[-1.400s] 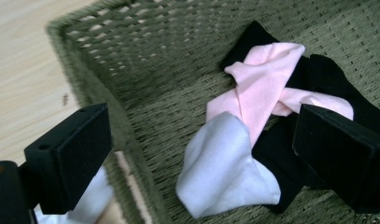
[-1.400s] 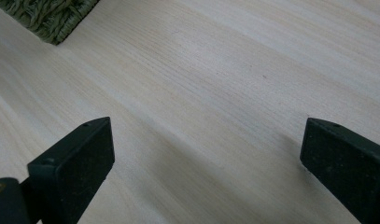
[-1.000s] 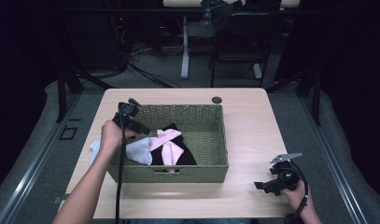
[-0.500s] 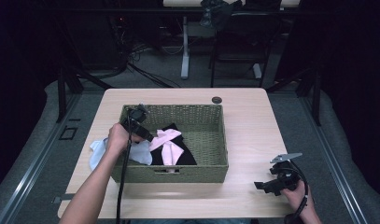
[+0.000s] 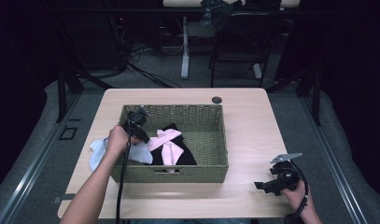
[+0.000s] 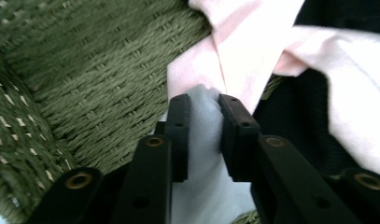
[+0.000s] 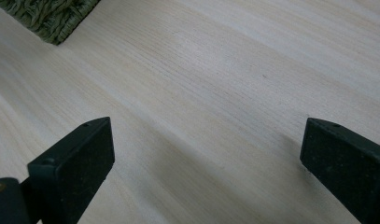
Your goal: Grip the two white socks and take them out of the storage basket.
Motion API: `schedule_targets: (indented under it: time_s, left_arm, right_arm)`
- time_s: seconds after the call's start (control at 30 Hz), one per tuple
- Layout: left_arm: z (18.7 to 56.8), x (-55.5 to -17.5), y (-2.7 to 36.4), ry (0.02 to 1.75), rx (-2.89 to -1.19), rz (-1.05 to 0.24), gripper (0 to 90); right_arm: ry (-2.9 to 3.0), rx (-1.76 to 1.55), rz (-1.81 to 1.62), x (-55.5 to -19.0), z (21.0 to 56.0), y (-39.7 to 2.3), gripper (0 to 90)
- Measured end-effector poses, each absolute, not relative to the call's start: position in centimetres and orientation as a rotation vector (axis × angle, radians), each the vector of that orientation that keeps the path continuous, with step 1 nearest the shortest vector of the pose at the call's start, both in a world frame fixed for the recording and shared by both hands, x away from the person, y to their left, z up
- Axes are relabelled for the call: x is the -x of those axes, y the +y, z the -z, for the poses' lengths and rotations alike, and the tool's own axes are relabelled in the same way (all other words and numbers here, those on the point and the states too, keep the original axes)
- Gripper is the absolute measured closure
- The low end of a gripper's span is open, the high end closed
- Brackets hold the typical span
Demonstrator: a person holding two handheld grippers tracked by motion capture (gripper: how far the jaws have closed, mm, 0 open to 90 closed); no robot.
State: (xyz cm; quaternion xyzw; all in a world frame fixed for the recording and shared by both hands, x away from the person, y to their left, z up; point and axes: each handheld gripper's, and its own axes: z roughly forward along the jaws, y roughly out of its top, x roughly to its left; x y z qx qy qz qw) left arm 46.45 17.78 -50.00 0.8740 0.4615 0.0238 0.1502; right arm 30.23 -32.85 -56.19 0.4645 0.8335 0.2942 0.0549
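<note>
A green woven basket (image 5: 201,173) stands in the middle of the wooden table (image 5: 253,126). It holds a pale blue cloth (image 5: 138,154), a pink cloth (image 5: 166,142) and a black cloth (image 5: 185,156). The pale blue cloth (image 6: 204,140) hangs partly over the basket's left wall. My left gripper (image 5: 143,135) reaches down inside the basket; its jaws have just been closing and are now shut on a fold of the pale blue cloth, beside the pink cloth (image 6: 243,56). Near the table's front right corner my right gripper (image 5: 264,186) rests open over bare wood (image 7: 215,93).
A small dark disc (image 5: 217,100) sits near the table's far edge. Behind the table are chairs, a stand and cables on the floor (image 5: 145,56). A corner of the basket (image 7: 47,18) lies ahead of the right gripper, to its left.
My left gripper has sunk into the basket toward the cloths and its jaws have shut on the pale blue cloth. The right gripper has not moved.
</note>
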Motion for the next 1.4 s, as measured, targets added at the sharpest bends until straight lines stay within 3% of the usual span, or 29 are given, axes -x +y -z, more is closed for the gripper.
schedule_targets:
  time_s: [0.6, 1.4]
  left_arm:
    - [42.8, -44.9, 18.0, 1.199, -2.448, -0.204, 78.3]
    - [36.3, -44.4, 22.0, 1.258, -2.305, -0.346, 78.5]
  right_arm:
    - [2.530, -1.410, -0.886, -30.3, 56.2, -32.8, 2.4]
    - [2.533, -1.408, -0.882, -30.3, 56.2, -32.8, 2.4]
